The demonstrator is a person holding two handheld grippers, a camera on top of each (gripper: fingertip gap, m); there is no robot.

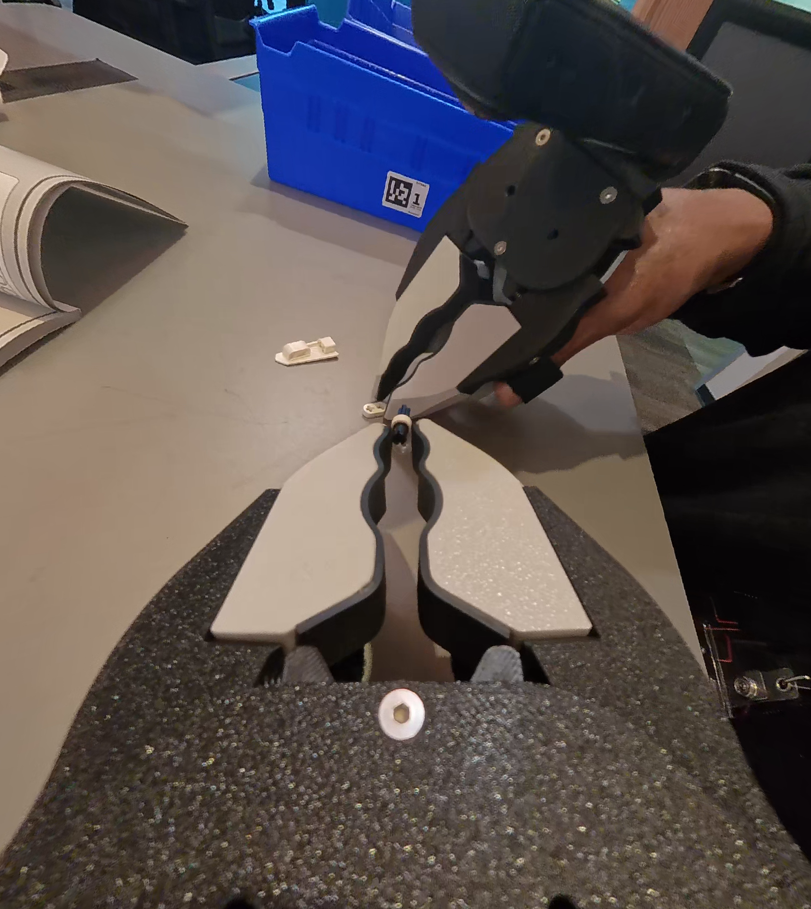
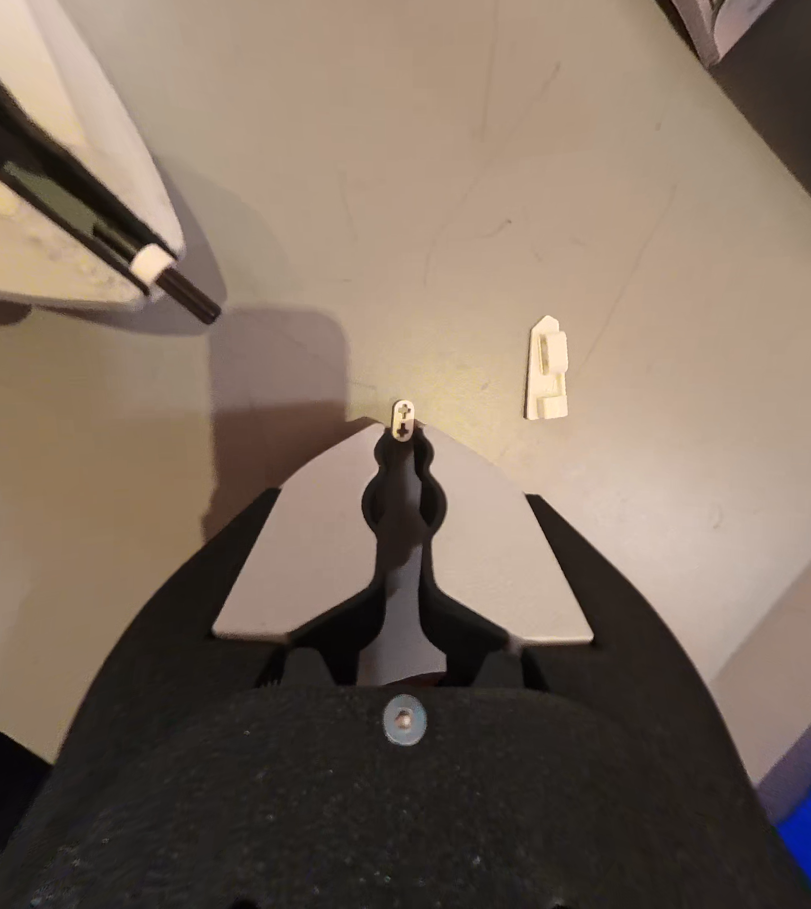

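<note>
My left gripper (image 1: 401, 427) is shut on a short black axle with a white bush (image 1: 401, 422) and a blue tip, held just above the grey table (image 1: 147, 442). It also shows at the upper left of the right wrist view, where the axle (image 2: 187, 292) sticks out past the fingertips. My right gripper (image 2: 402, 430) is shut on one end of a small white flat link with two cross-shaped holes (image 2: 402, 418). In the left wrist view, the link (image 1: 373, 409) lies low on the table just left of the axle, under the right gripper's fingertips (image 1: 383, 388).
A white flat part with two raised blocks (image 1: 306, 350) lies on the table; it also shows in the right wrist view (image 2: 547, 369). A blue bin (image 1: 359, 123) stands behind. An open booklet (image 1: 24, 246) lies at the left. A person's hand (image 1: 678, 275) holds the right gripper near the table's right edge. There is about 9 centimeters between the tips of the two grippers.
</note>
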